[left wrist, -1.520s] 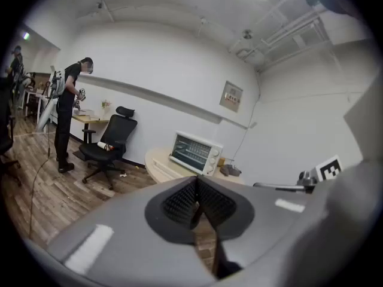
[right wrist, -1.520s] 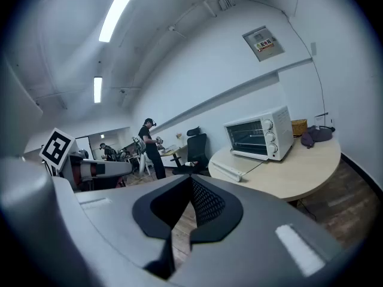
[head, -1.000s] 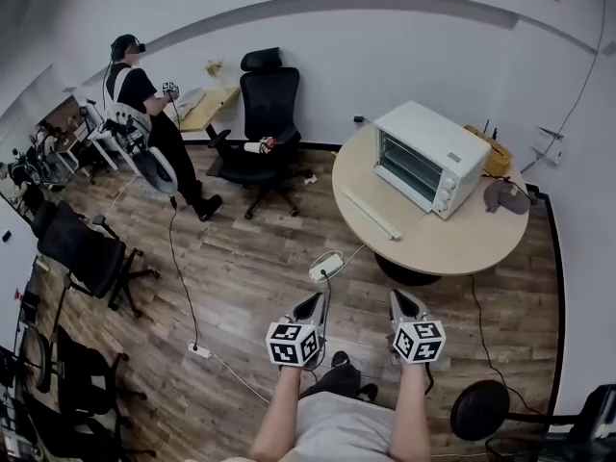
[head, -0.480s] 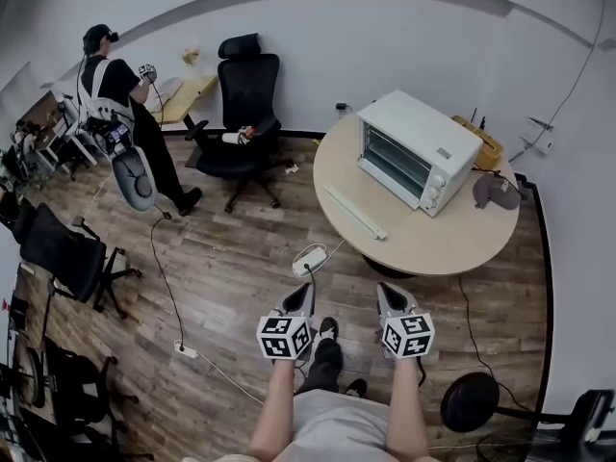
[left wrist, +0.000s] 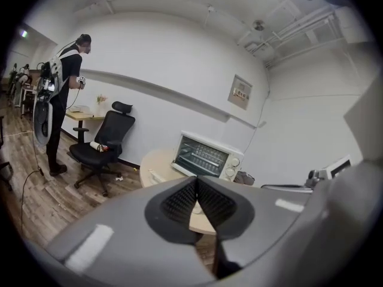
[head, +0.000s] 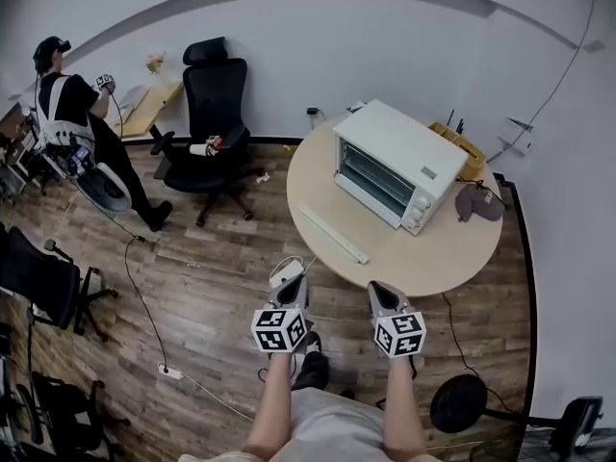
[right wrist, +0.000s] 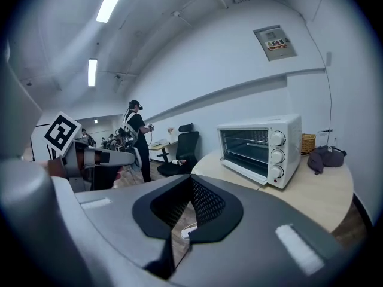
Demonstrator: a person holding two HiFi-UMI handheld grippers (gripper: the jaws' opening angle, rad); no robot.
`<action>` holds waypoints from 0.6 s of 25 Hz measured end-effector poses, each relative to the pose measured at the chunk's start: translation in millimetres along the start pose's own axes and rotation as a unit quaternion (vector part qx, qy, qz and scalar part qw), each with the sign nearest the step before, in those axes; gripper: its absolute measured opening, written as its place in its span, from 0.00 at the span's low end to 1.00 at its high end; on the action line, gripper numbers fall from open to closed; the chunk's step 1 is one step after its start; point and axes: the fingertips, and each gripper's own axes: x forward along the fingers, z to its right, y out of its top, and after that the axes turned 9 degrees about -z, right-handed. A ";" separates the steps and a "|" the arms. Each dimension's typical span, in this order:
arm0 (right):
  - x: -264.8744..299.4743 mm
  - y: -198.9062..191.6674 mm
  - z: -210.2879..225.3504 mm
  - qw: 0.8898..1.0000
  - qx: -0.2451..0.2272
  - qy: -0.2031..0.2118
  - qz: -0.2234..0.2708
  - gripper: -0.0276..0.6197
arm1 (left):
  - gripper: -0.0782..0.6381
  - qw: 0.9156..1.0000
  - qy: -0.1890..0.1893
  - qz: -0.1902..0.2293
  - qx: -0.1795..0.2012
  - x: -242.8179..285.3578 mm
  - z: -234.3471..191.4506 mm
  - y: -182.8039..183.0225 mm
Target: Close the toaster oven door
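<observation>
A white toaster oven [head: 395, 165] stands on the round wooden table [head: 433, 253], its dark glass front facing left toward me. It also shows in the left gripper view [left wrist: 205, 156] and the right gripper view [right wrist: 260, 148], with racks visible behind the glass. I cannot tell whether the door is fully shut. My left gripper [head: 296, 289] and right gripper [head: 380, 294] are held side by side above the floor, short of the table's near edge. Both are shut and hold nothing: the left's pads [left wrist: 179, 201] and the right's pads [right wrist: 206, 202] meet.
A long white strip [head: 332, 234] lies on the table in front of the oven. A grey bag [head: 476, 202] and a wicker basket [head: 460, 142] sit behind it. A white power strip [head: 284, 272], a black office chair [head: 214, 114], a black round stool base [head: 459, 402] and a person [head: 67, 114] are around.
Both grippers and the view have moved toward the table, so the oven and table sit nearer and more central. The grippers stayed shut. The person at the back has slid toward the left edge.
</observation>
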 end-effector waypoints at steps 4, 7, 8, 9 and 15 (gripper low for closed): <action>28.3 18.4 19.3 1.000 0.001 -0.016 -0.002 0.04 | 0.19 1.000 -0.012 -0.002 0.009 37.7 -12.0 29.9; 48.9 28.9 30.3 1.000 0.001 -0.025 -0.008 0.04 | 0.19 1.000 -0.015 -0.006 0.006 61.6 -26.4 47.1; 55.7 32.9 34.6 1.000 0.001 -0.028 -0.010 0.04 | 0.19 1.000 -0.018 -0.008 0.007 69.7 -29.6 52.7; 62.2 36.8 38.6 0.999 0.002 -0.032 -0.011 0.04 | 0.19 1.000 -0.021 -0.010 0.008 77.8 -32.3 58.0; 98.3 55.0 54.9 0.998 -0.022 -0.058 -0.022 0.04 | 0.19 0.998 -0.037 -0.035 0.038 121.2 -49.6 78.2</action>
